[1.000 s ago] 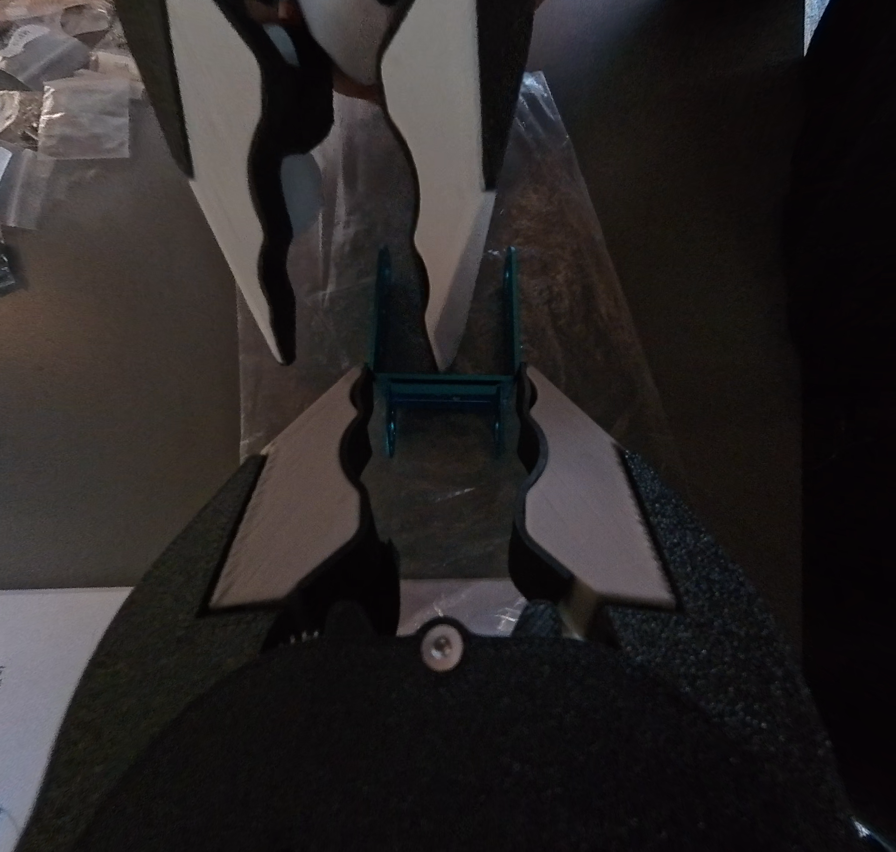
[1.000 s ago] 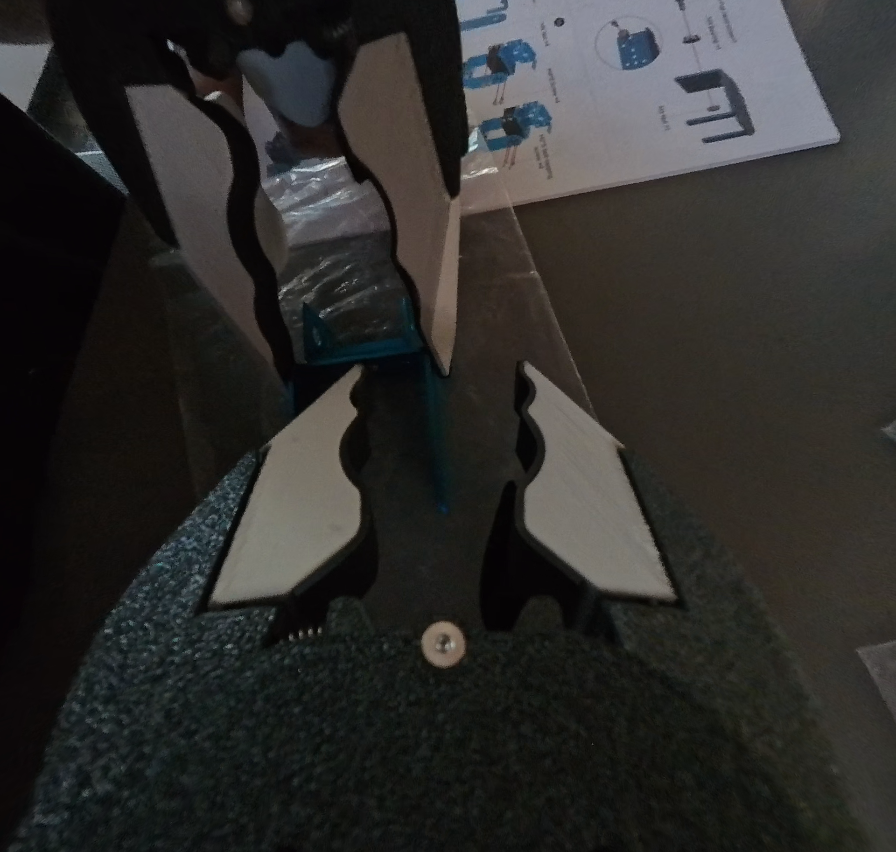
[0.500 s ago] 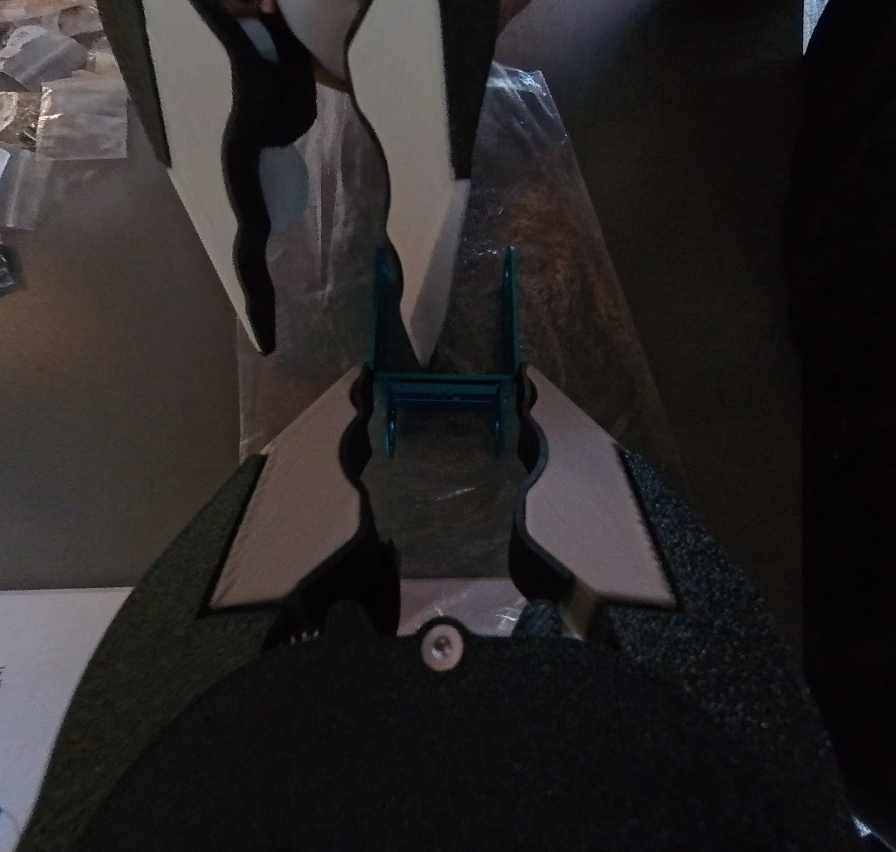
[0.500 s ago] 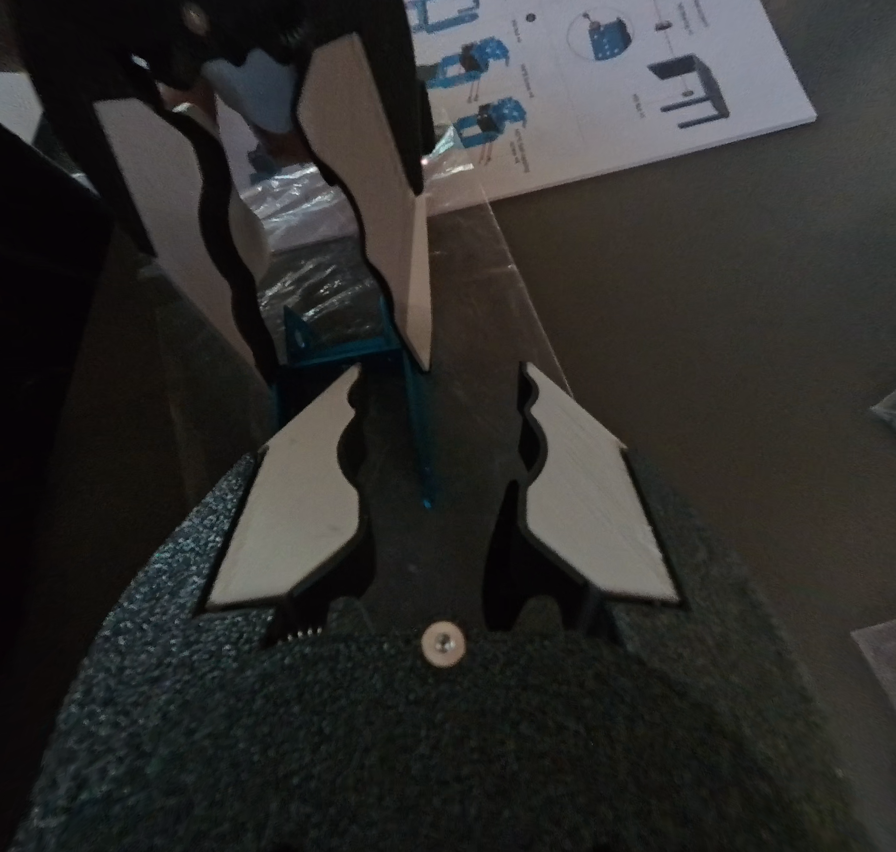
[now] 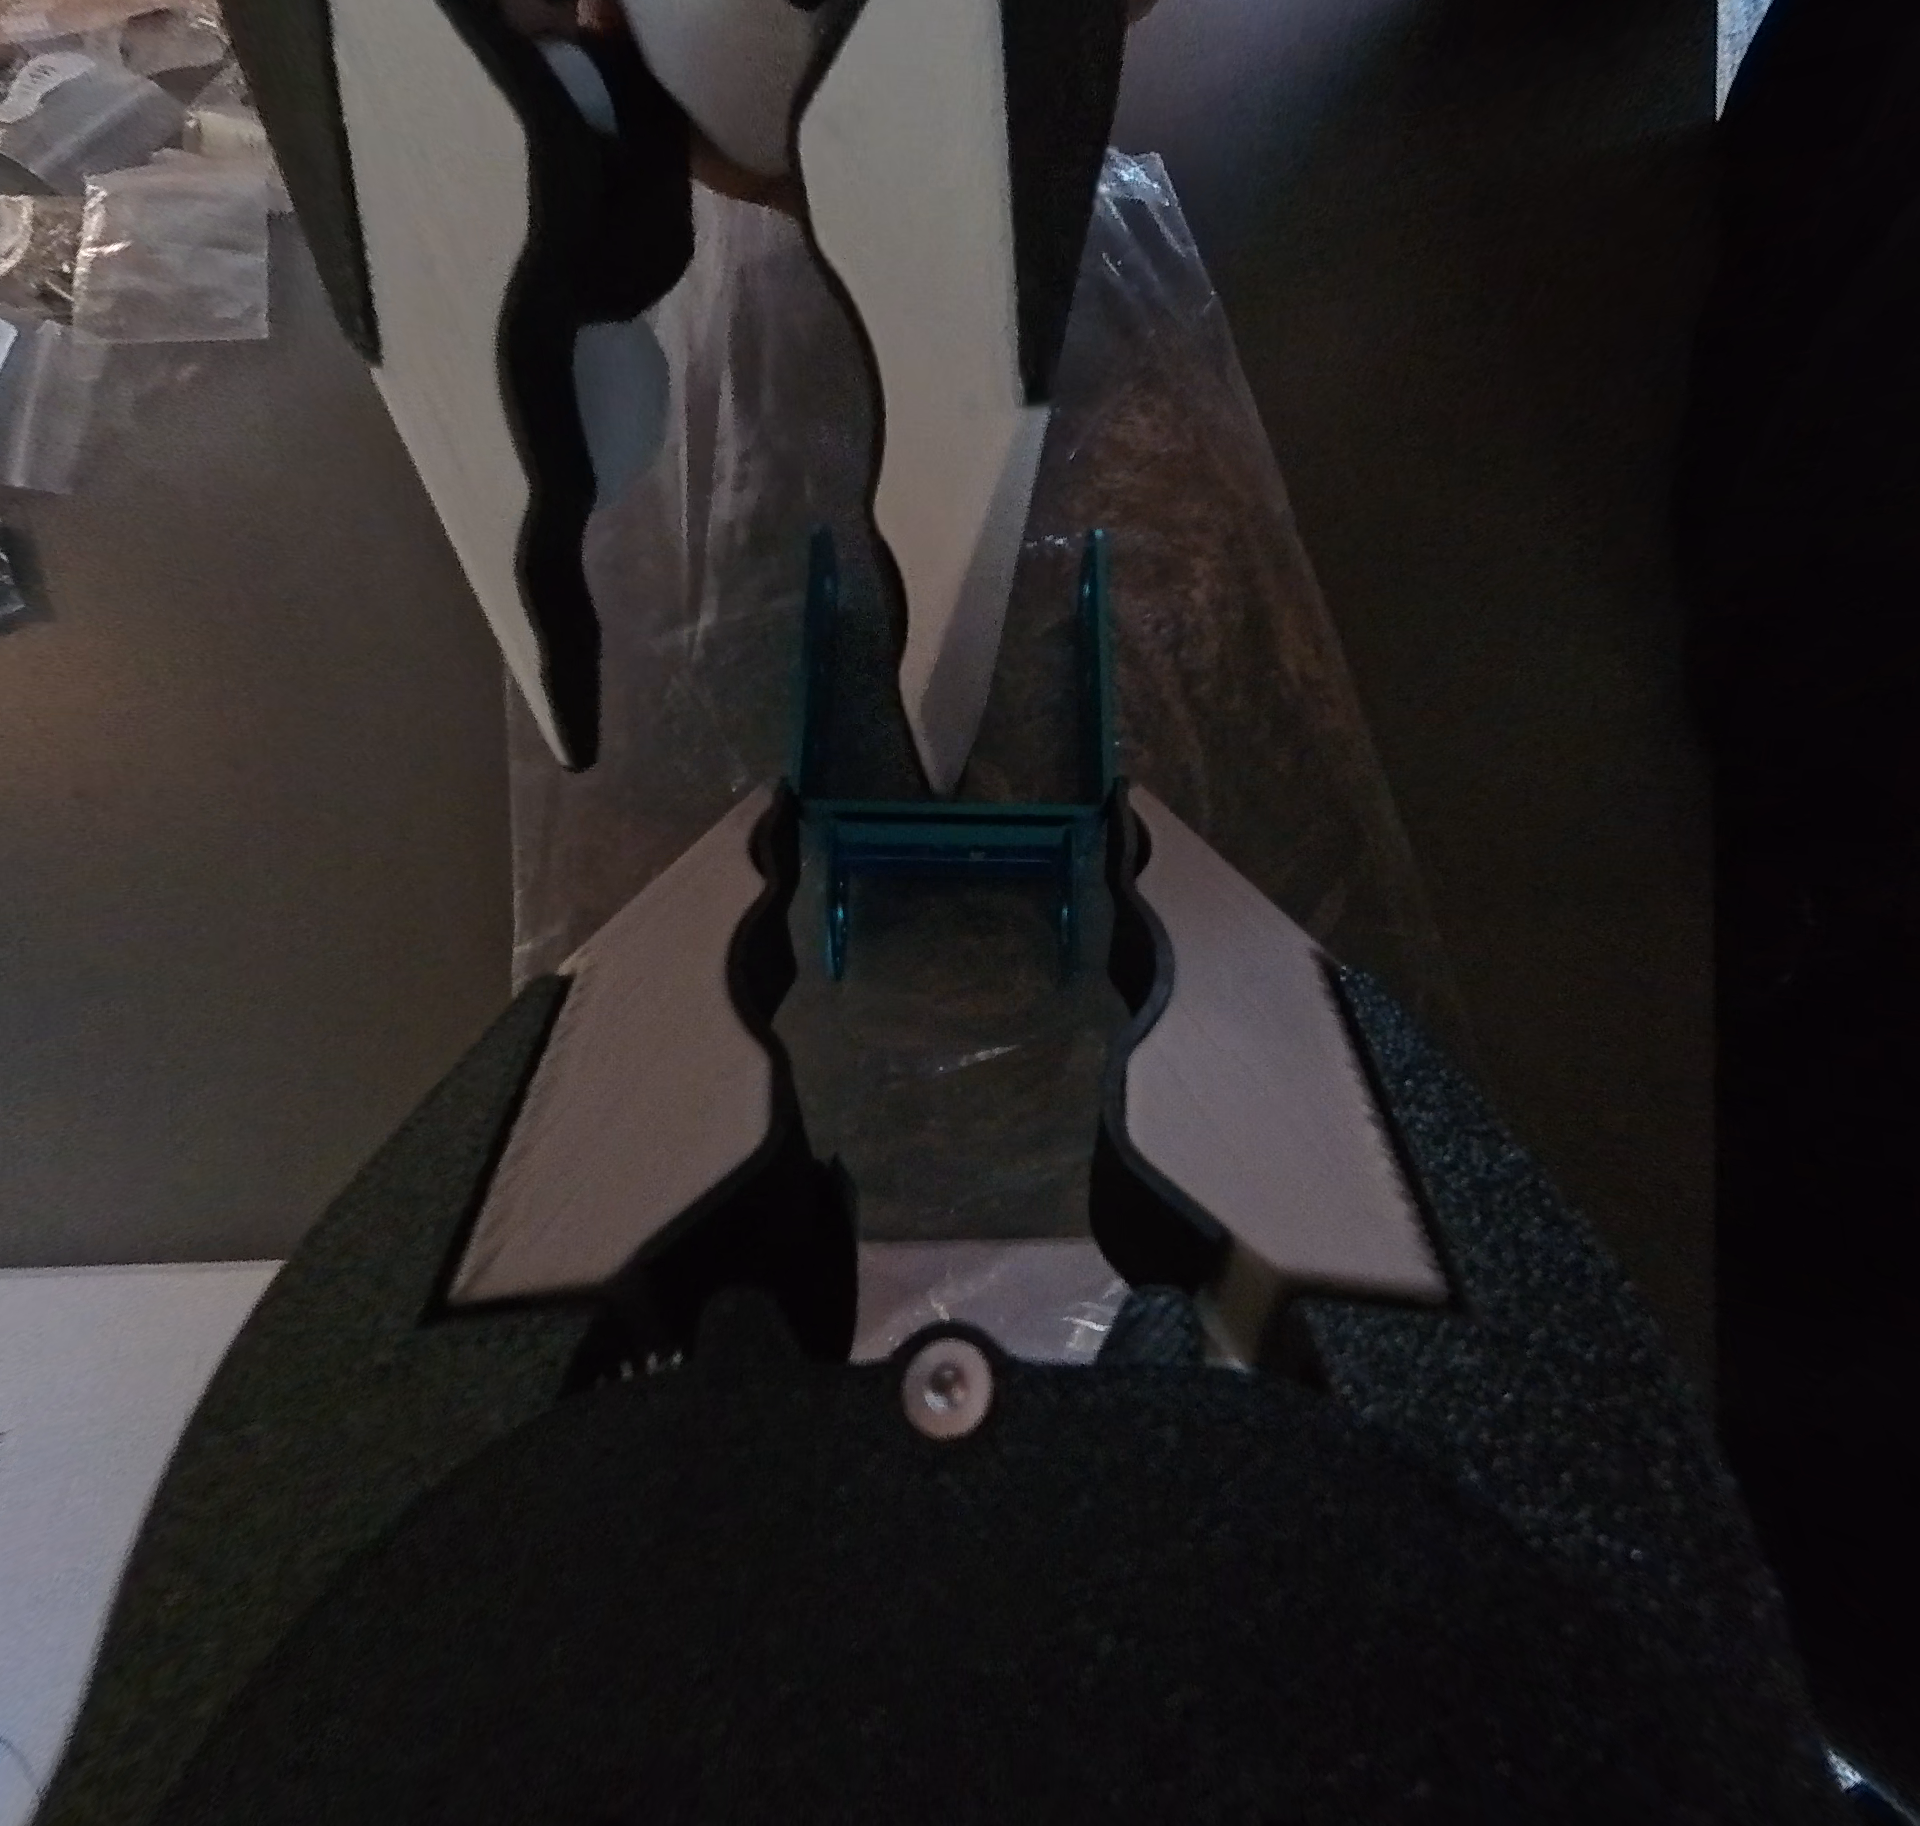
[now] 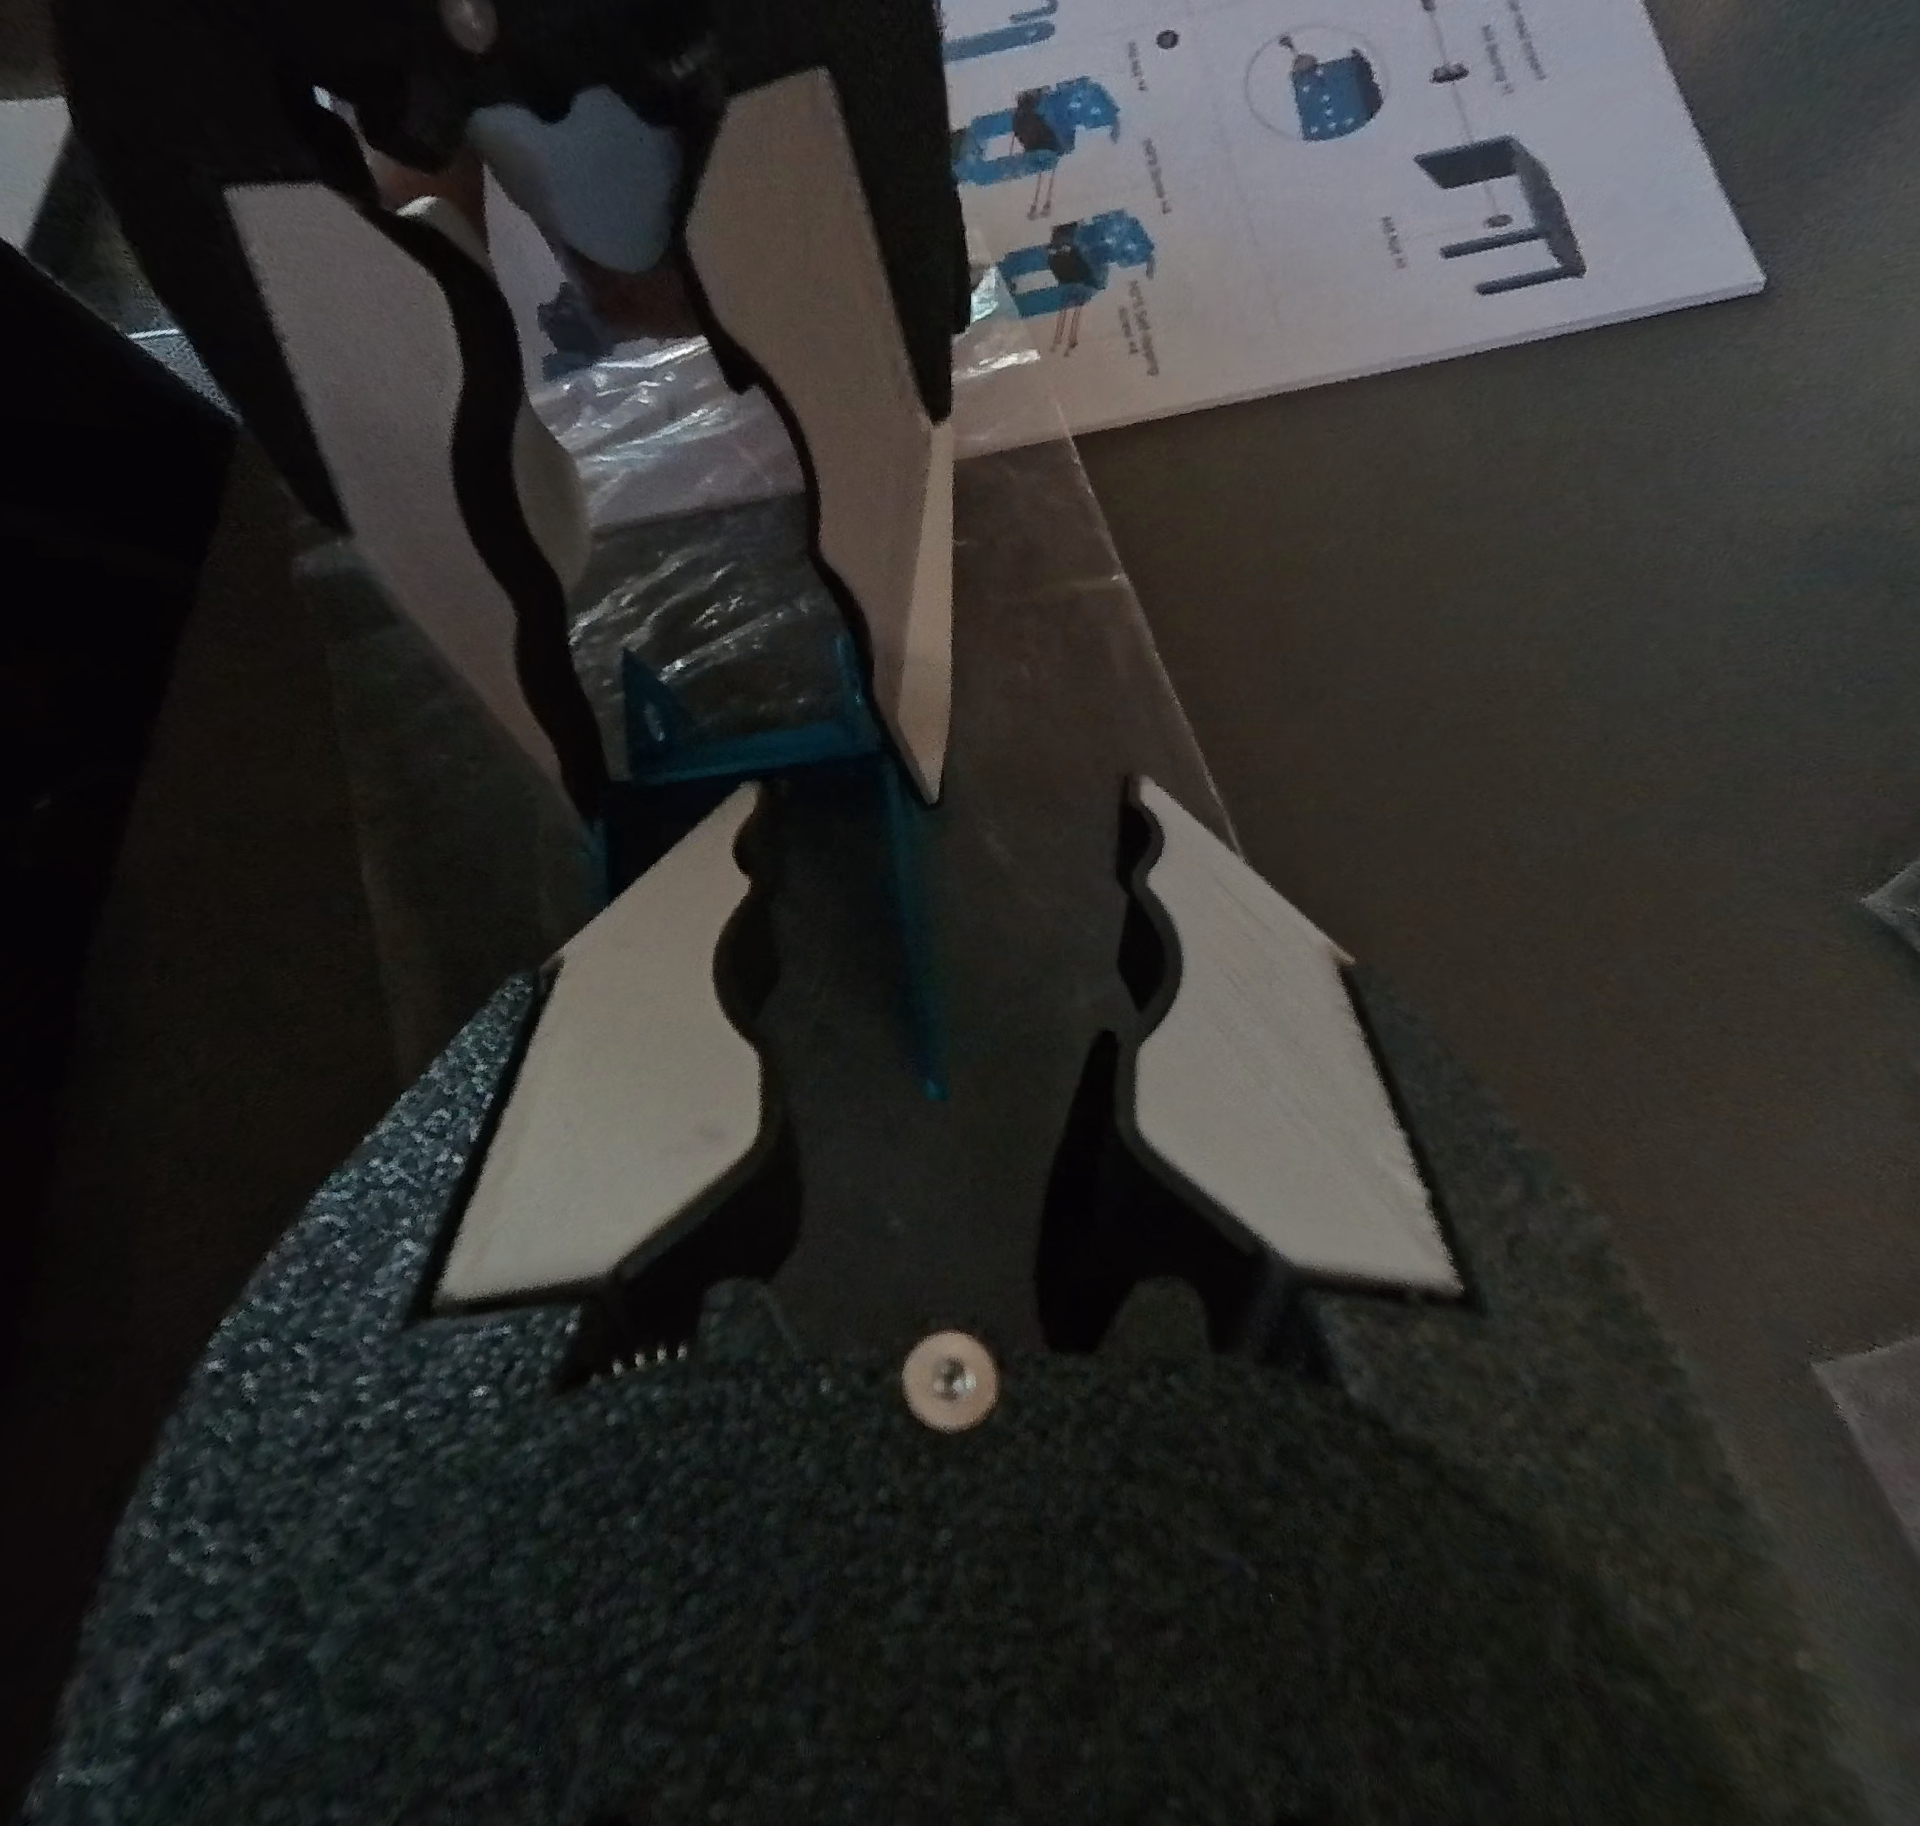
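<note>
A blue metal U-shaped bracket (image 5: 951,826) is clamped across its width between the fingertips of my left gripper (image 5: 951,800), with its arms pointing away. My right gripper (image 5: 756,768) comes from the opposite side with its jaws apart, and one fingertip (image 5: 940,737) points down between the bracket's far arms. In the right wrist view, the right gripper (image 6: 945,789) is open. One blue arm of the bracket (image 6: 914,945) lies between its fingers without being pinched. The left gripper (image 6: 753,789) holds the bracket's crossbar (image 6: 748,748) just beyond.
A clear plastic bag (image 5: 1195,581) lies on the dark table under both grippers. A white instruction sheet (image 6: 1351,166) lies beyond. Several small plastic bags (image 5: 156,270) sit at the far left. A dark bulky object (image 5: 1818,841) borders one side.
The right gripper drifted a little sideways half a second ago and has come back to about where it was. The left gripper still holds the bracket still.
</note>
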Demonstrator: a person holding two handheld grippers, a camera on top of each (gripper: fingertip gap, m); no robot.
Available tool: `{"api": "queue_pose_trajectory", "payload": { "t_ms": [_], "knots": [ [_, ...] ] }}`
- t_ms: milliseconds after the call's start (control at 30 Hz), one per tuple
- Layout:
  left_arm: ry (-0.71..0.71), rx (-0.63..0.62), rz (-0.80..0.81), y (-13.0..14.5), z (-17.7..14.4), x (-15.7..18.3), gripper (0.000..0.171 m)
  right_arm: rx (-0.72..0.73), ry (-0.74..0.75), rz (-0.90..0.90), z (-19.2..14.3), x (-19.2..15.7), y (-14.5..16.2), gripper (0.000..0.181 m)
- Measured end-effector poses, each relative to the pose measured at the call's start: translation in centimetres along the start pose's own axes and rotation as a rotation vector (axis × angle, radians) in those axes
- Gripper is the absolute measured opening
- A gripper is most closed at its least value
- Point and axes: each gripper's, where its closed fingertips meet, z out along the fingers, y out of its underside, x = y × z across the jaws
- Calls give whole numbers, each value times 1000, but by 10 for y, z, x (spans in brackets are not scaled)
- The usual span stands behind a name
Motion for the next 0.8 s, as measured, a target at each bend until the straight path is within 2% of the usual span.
{"api": "queue_pose_trajectory", "payload": {
  "t_ms": [33,100,367,467,700,800],
  "knots": [
    [0,0,0,0,0,0,59,6,-3,13,0,2,-1,69],
    [-1,0,2,0,0,0,60,33,17,48,-5,10,-3,60],
    [1,0,0,0,0,0,60,-10,3,18,2,3,2,74],
    [1,0,2,0,0,0,60,31,-9,54,-5,6,-3,65],
    [2,-1,3,1,0,0,59,-7,3,28,1,4,2,77],
    [3,-1,3,1,1,0,60,27,5,54,-4,8,-1,66]
  ]
}}
